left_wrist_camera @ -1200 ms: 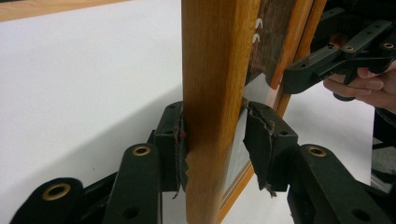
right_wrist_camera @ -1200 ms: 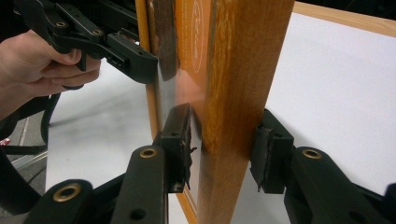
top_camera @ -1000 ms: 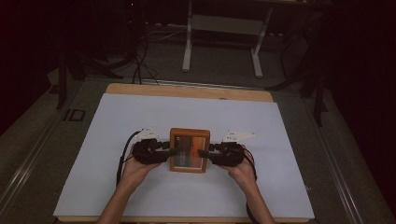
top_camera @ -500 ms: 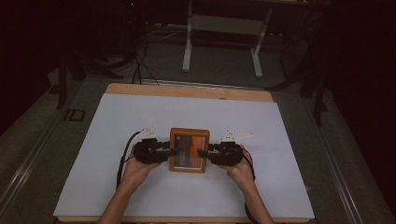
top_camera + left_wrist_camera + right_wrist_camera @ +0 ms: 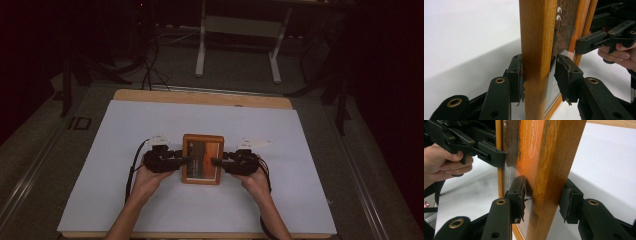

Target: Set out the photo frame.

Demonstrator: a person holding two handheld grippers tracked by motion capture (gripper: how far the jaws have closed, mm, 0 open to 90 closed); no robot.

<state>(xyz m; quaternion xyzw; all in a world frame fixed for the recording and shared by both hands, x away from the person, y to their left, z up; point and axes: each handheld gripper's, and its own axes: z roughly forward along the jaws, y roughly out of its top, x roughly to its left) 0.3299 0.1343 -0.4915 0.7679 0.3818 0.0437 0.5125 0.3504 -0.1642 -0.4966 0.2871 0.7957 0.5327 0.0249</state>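
A wooden picture frame (image 5: 202,159) with a dark orange picture sits at the middle of the white sheet (image 5: 125,130). My left gripper (image 5: 184,160) is shut on its left rail, and my right gripper (image 5: 217,162) is shut on its right rail. In the left gripper view the frame (image 5: 536,37) stands between the jaws of my left gripper (image 5: 540,75), one pad on the wood's outer face and one on the glass side. In the right gripper view my right gripper (image 5: 544,195) clamps the opposite rail (image 5: 556,157) the same way. Each view shows the other hand's gripper across the frame.
The white sheet covers a wooden table (image 5: 200,97) whose far edge shows bare. Beyond it on the dark floor stand a grey table stand (image 5: 237,47) and loose cables (image 5: 150,70). Both forearms come in from the near edge.
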